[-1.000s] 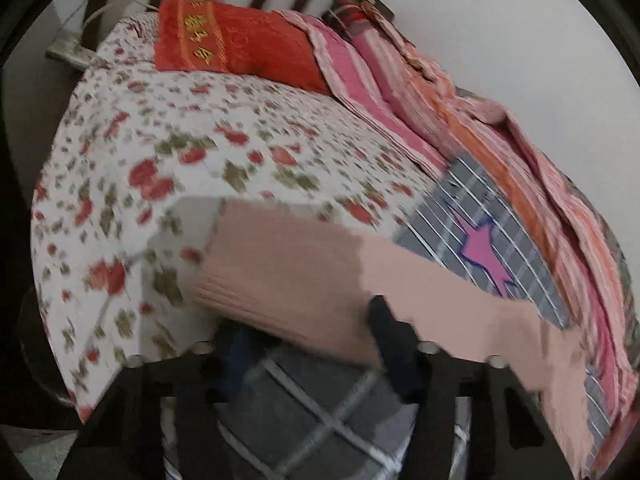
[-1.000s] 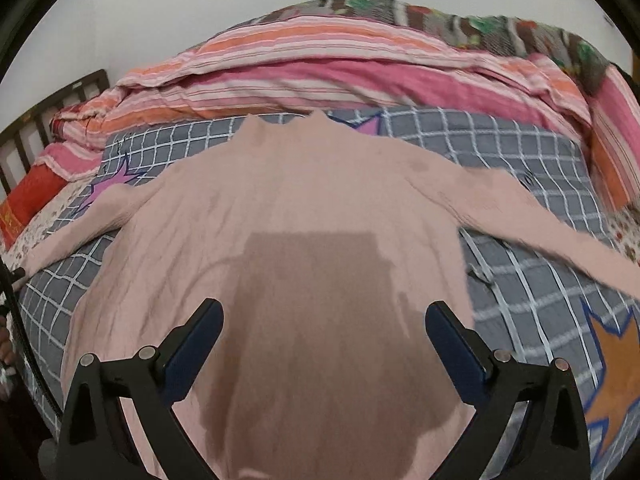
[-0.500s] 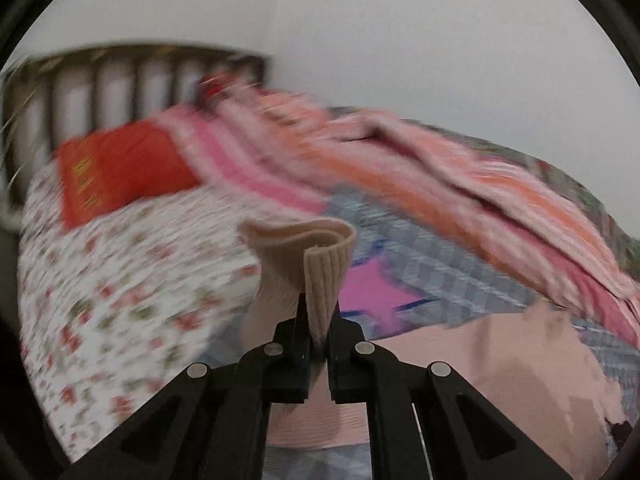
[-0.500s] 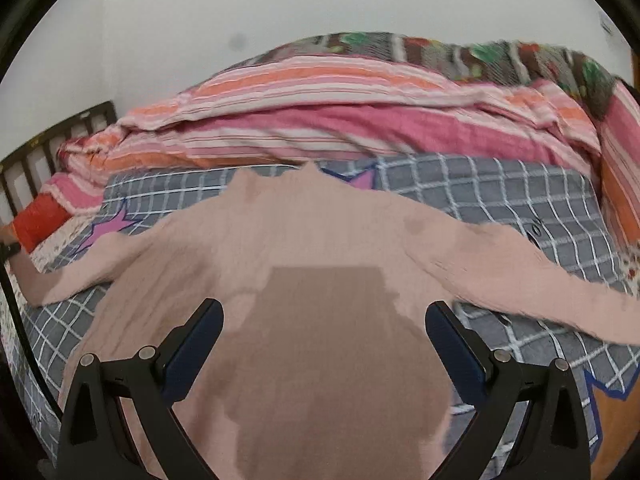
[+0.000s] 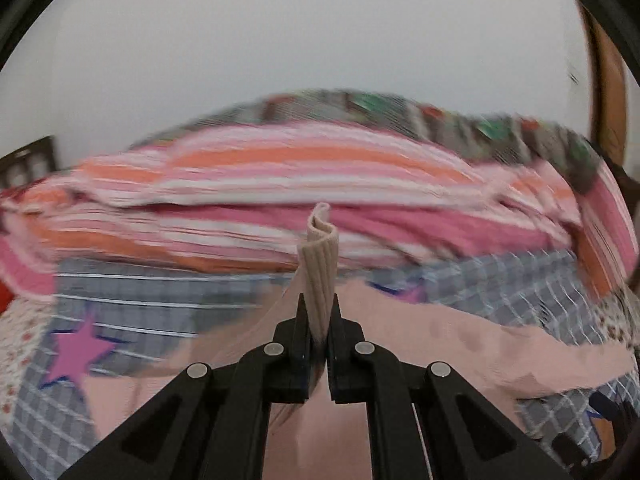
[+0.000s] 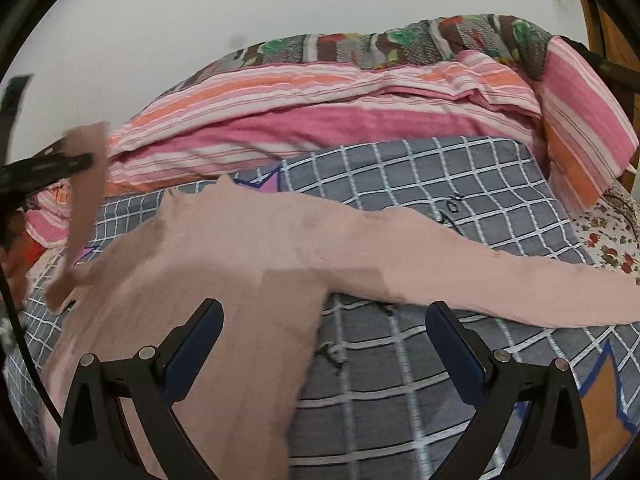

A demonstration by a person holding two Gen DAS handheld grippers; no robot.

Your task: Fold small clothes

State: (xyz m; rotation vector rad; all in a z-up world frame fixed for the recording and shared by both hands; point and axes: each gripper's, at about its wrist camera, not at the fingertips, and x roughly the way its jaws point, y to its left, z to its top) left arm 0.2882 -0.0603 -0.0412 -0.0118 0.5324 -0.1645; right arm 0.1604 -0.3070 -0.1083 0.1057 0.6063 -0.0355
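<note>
Pink sleeve cuff (image 5: pixel 318 248), now clamped in the left hand-held gripper (image 5: pixel 319 312), lifts over the sweater (image 6: pixel 224 264); right hand-held gripper (image 6: pixel 324 344) gapes empty.

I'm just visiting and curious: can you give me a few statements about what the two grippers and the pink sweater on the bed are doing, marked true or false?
1. The left gripper is shut on the sleeve cuff of the pink sweater. True.
2. The right gripper is clamped on the sweater's hem. False: its jaws stand wide open, holding nothing.
3. The other sleeve lies stretched across the grey checked blanket. True.
4. The sweater is already folded into a neat square. False: its body lies spread out.
</note>
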